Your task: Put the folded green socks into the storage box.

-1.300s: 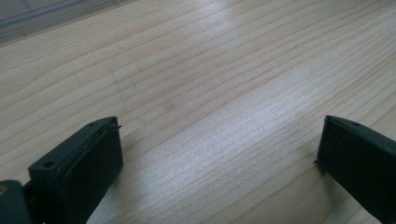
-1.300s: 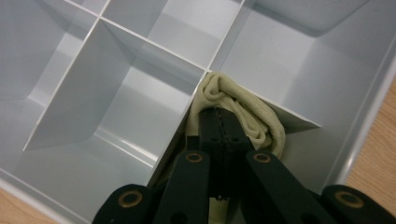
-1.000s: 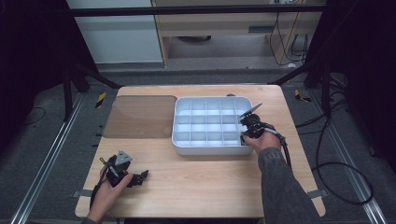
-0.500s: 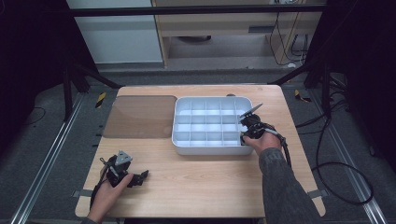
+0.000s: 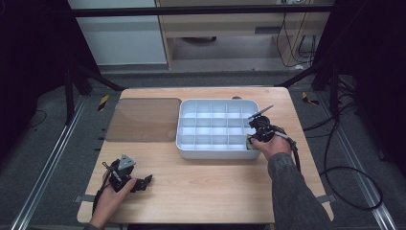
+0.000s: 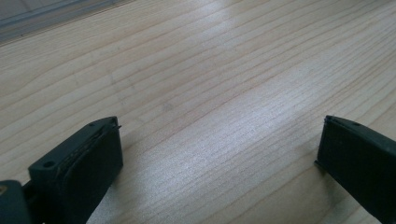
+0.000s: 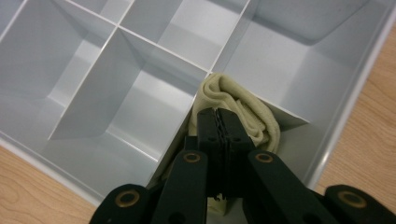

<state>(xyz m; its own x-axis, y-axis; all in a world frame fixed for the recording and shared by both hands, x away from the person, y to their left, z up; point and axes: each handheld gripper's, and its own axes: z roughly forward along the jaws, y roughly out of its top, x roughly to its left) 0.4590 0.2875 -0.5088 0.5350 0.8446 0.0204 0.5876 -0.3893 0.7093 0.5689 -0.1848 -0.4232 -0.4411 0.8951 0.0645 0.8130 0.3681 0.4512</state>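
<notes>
At the left of the high view, the left gripper [image 5: 143, 182] is held low over the near-left part of the wooden table [image 5: 201, 187] by the left hand [image 5: 111, 199]. Its grey three-cornered plate [image 5: 126, 163] is seen on top. In the left gripper view its 2 black jaws are spread wide apart, released, with bare wood grain between them and nothing gripped.

Further right and farther back, a brown translucent lid [image 5: 143, 120] is laid flat on the table, just beside the left wall of a white compartment tray [image 5: 213, 152].

At the right, the right gripper [image 5: 253, 138] is held by the right hand [image 5: 272, 145] at the tray's near-right corner. In the right gripper view its jaws are clenched together, pad against pad, with the tips pressed into a rolled cream cloth [image 7: 243, 112]. Whether a fold of the cloth is pinched between the pads cannot be told. The cloth is tucked into the near-right corner compartment of the tray, against the dividers where 2 of them meet.
</notes>
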